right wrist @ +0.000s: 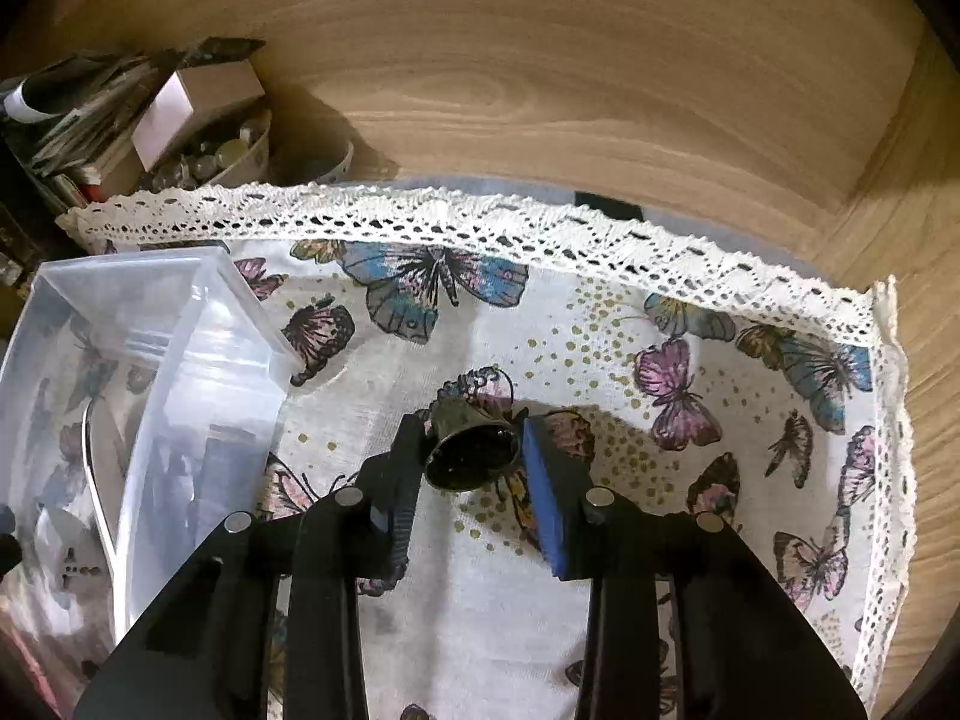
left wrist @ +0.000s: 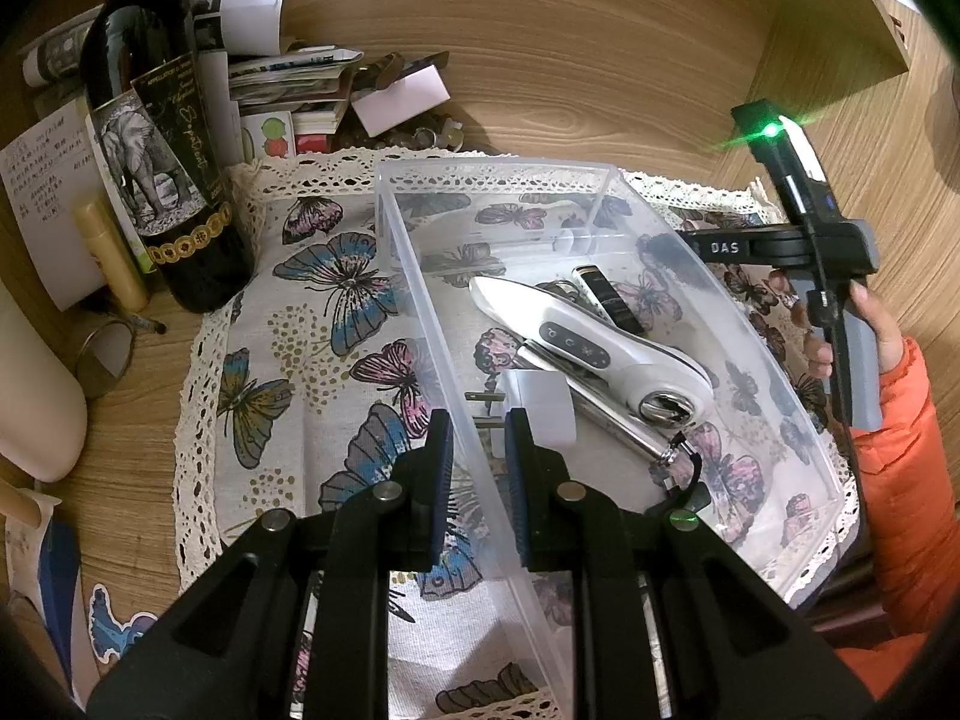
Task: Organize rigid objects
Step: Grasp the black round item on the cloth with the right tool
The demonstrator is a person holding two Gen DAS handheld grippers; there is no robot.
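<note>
My left tongs [left wrist: 477, 450] pinch the near wall of the clear bin [left wrist: 606, 180], steadying it on the butterfly cloth [left wrist: 288, 324]. My right tongs [right wrist: 471, 462] are pressed onto a small dark bell [right wrist: 471, 450], held just above the cloth beside the bin. I judge this the carrying step: next I must swing the bell leftward over the rim and let go among the white device [left wrist: 594, 342] and other pieces.

Butterfly-print cloth [right wrist: 600, 324] (white lace edge); seemingly dark bell [right wrist: 474, 450].
</note>
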